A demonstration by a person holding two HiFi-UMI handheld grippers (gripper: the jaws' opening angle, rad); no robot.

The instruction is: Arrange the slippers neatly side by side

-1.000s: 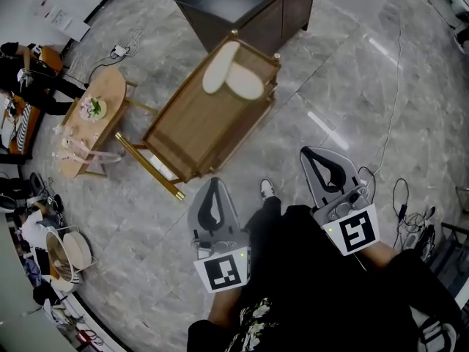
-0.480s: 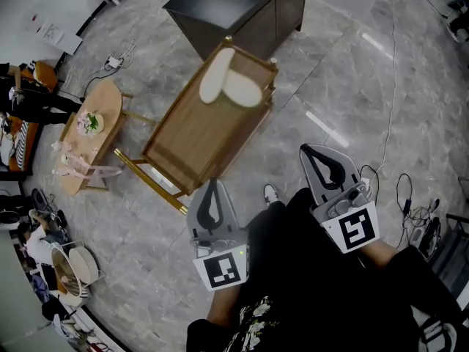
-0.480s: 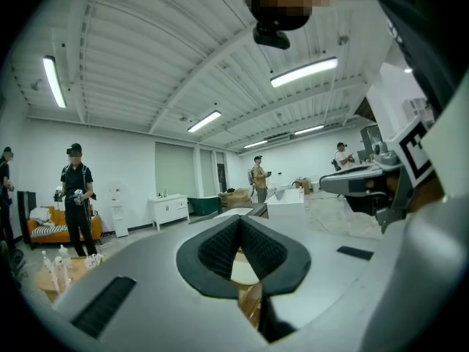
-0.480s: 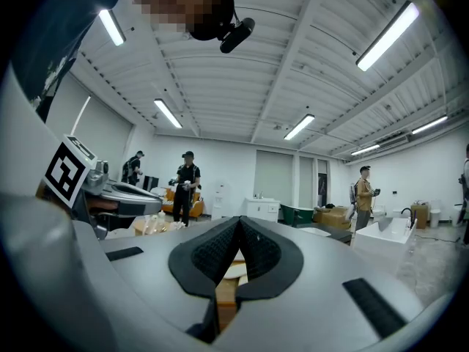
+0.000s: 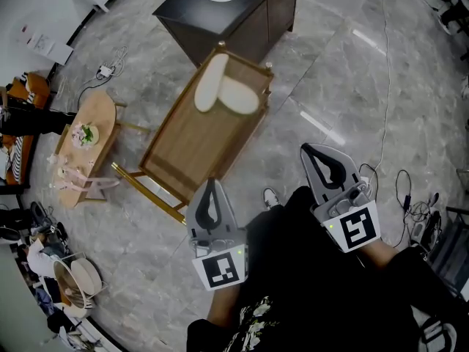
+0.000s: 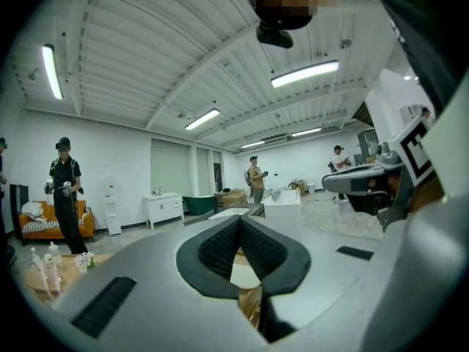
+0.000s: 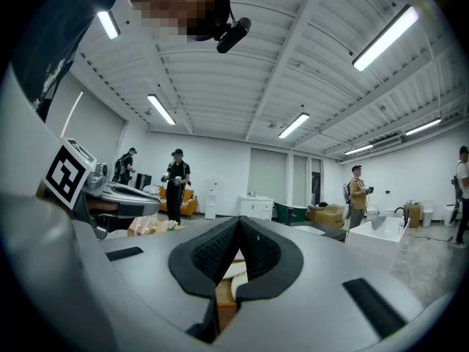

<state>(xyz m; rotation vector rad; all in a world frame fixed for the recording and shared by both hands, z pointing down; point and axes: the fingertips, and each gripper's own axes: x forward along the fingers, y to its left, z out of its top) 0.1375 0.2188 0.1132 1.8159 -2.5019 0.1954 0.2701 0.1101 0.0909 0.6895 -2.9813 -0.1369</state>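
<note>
The left gripper [image 6: 239, 220] has its black ribbed pads pressed together along their whole length, with nothing between them. The right gripper [image 7: 238, 219] is likewise closed and empty. The person holds both low in front of the body, side by side and well apart from each other. Each points forward and roughly level toward the counter, with the marker cubes closest to the person's dark clothing.

In the head view the left gripper's tip lies over the near corner of the rectangular wooden counter [image 5: 192, 139], which has a raised rim and brass-coloured legs. Whether it touches that corner cannot be told. The right gripper is off to the side of the counter, over the grey marbled floor [image 5: 344, 86].

The two cream oval slippers [image 5: 239, 95] lie at the counter's far end, close to its far corner and well apart from both grippers. They sit at an angle to each other, meeting at one end and splayed at the other. Just beyond that far end stands a dark cabinet [image 5: 242, 17] with a white top.
</note>
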